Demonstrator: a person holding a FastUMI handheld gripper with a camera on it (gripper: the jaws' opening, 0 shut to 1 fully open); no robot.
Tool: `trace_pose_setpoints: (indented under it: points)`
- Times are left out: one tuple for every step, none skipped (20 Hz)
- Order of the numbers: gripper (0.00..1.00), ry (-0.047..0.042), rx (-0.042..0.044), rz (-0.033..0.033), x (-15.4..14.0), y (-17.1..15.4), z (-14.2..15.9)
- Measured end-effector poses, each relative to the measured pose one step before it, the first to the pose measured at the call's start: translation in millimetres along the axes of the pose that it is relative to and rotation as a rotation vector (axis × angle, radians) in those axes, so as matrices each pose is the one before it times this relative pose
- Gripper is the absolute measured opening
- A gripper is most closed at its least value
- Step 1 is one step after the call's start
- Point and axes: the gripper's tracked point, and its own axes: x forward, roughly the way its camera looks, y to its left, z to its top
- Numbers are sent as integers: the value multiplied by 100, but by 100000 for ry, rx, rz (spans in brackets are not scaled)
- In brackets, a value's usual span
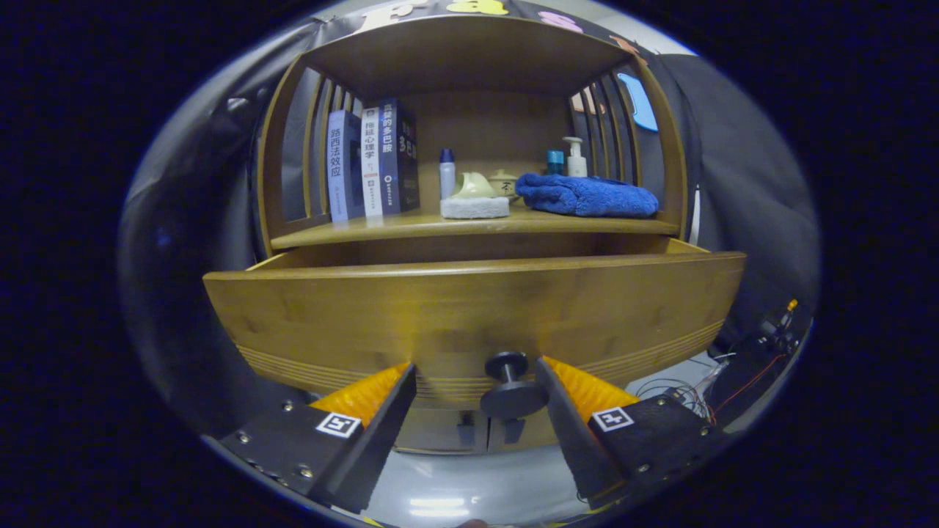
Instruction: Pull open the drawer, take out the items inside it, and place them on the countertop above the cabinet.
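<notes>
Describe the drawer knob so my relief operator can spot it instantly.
Start at the wooden cabinet and drop to its pulled-out drawer. Low on the drawer front sits the knob, between the open gripper fingers: the only dark, round thing on the wood.

Chinese titles on book spines (370,163): 路西法效应, 变态心理学, 贪婪的多巴胺; square markers on fingers (339,424).

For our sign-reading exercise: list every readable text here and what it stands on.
"路西法效应": pale book spine.
"心理学", upper characters blurred: white book spine.
"的多巴胺": dark book spine.
White bottle: label too small.
Open gripper flanking the drawer knob: pattern tags, no words.
</notes>
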Motion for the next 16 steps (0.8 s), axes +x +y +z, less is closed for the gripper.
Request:
trace_pose_setpoints:
  points:
    - [99, 300, -503, -119, 569, 36, 152]
    - [99, 111, 149, 83, 640, 40, 187]
    - [99, 316, 538, 201, 649, -2, 178]
    - [99, 423, 354, 151, 656, 78, 151]
    - [99, 110, 342, 101, 471, -22, 195]
    - [99, 266, 157, 173, 718, 85, 212]
    - [99, 233, -3, 179, 588, -17, 151]
    - [99, 242, 244, 50, 555, 23, 204]
    - [99, 84, 102, -30, 569, 15, 149]
    - [99, 353, 67, 24, 598, 99, 168]
    - [99, 265, 215, 155, 332, 57, 118]
    - [99, 194, 52, 101, 469, 40, 126]
    - [99, 285, -78, -7, 451, 3, 147]
    - [99, -28, 47, -16, 364, 4, 138]
    - [99, 288, 372, 145, 404, 61, 49]
    - [99, 312, 1120, 335, 320, 96, 71]
